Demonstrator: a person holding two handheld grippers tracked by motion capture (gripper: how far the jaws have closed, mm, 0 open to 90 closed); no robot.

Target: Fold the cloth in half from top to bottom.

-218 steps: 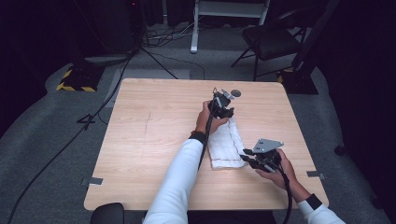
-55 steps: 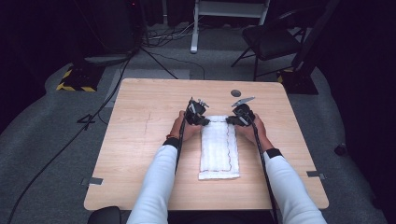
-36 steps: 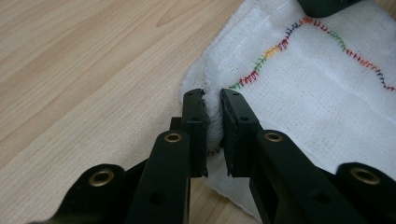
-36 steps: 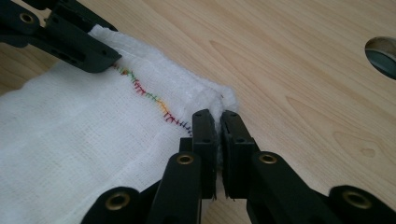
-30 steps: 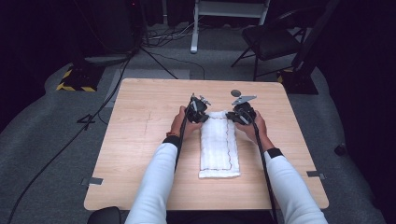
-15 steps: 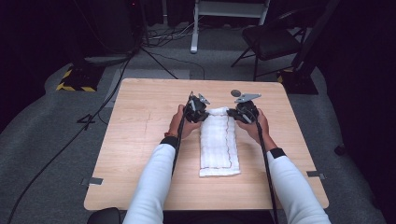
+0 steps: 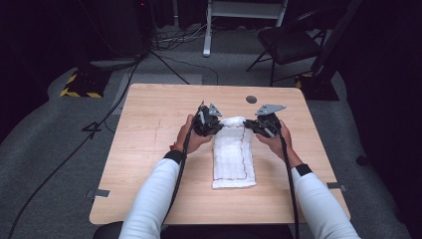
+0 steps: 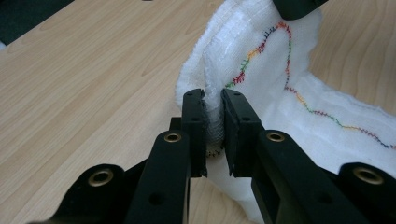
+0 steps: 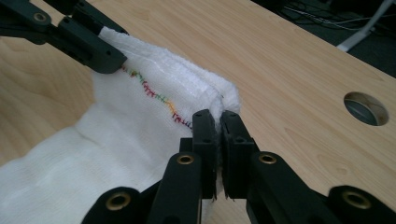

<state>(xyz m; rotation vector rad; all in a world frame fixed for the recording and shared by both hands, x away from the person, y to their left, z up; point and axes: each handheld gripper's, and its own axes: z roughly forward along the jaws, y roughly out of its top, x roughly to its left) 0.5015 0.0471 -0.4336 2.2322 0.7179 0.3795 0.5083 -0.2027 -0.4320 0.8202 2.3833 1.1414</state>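
A white folded cloth (image 7: 233, 157) with a multicoloured stitched hem lies lengthwise in the middle of the wooden table (image 7: 149, 129). Its far end is lifted off the wood. My left gripper (image 7: 215, 124) is shut on the far left corner of the cloth (image 8: 261, 79), and my right gripper (image 7: 249, 125) is shut on the far right corner of the cloth (image 9: 140, 121). In the left gripper view my left gripper (image 8: 213, 100) pinches the thick edge. In the right gripper view my right gripper (image 9: 218, 119) clamps the fold, and the other gripper's jaws hold the opposite corner.
A round cable hole (image 7: 251, 99) sits in the table behind the cloth; the same hole (image 9: 366, 108) shows to the right of my right gripper. A black chair (image 7: 293, 45), a white stand (image 7: 239, 15) and cables (image 7: 99, 124) lie on the grey floor beyond the table.
Both grippers have closed on the cloth's far corners and raised that end slightly off the table. Seven seconds ago the cloth lay crooked, with the right hand near the front edge.
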